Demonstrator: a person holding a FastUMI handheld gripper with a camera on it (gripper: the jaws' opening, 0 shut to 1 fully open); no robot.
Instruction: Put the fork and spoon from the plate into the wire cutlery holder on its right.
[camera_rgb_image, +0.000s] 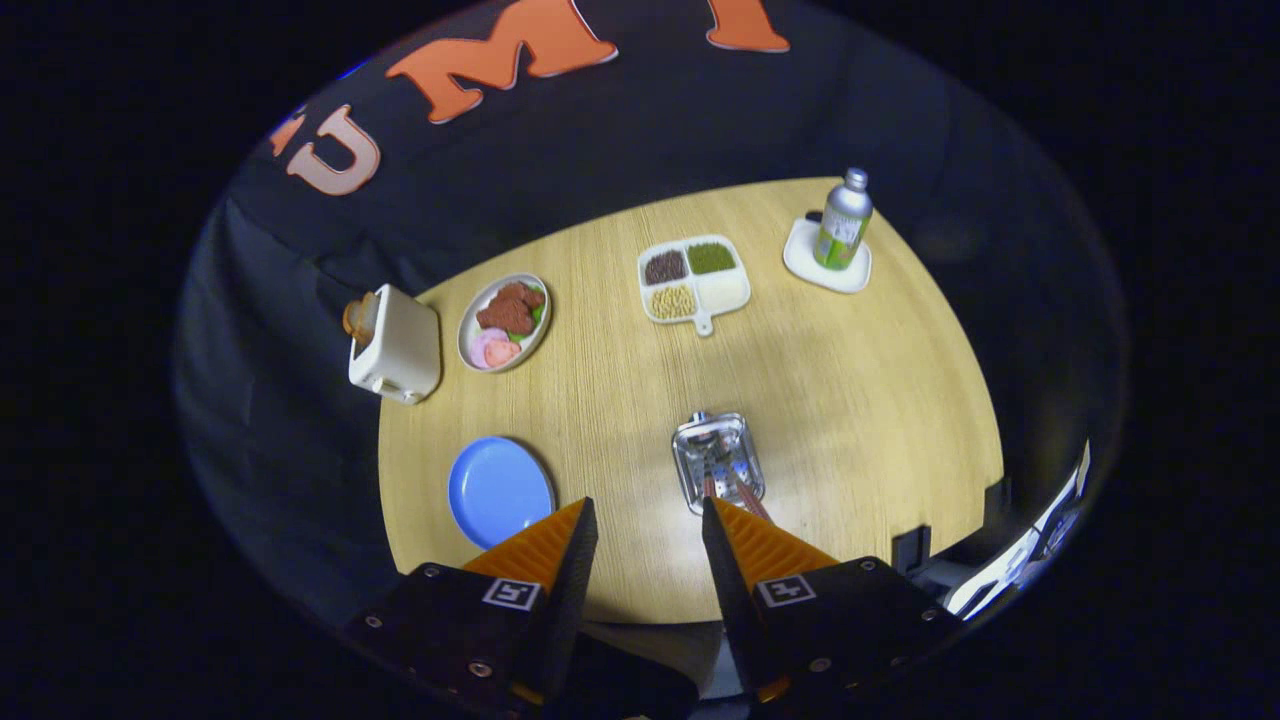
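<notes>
Wooden table (850, 400): gripper (648, 520) wide open (empty); cutlery holder (718, 460) just ahead, plate (498, 490) left.

A staged recording booth is indicated: a wooden bench (850, 400) hung round with black cloth (650, 130), dressed with toy food plate (503, 322) and toaster (395, 345).

The gripper (648, 525) is being held high above the wooden table (860, 400), angled downward, its two fingers (560, 550) being kept spread apart with nothing gripped between them, their tips hovering just short of the wire cutlery holder (717, 462).
</notes>
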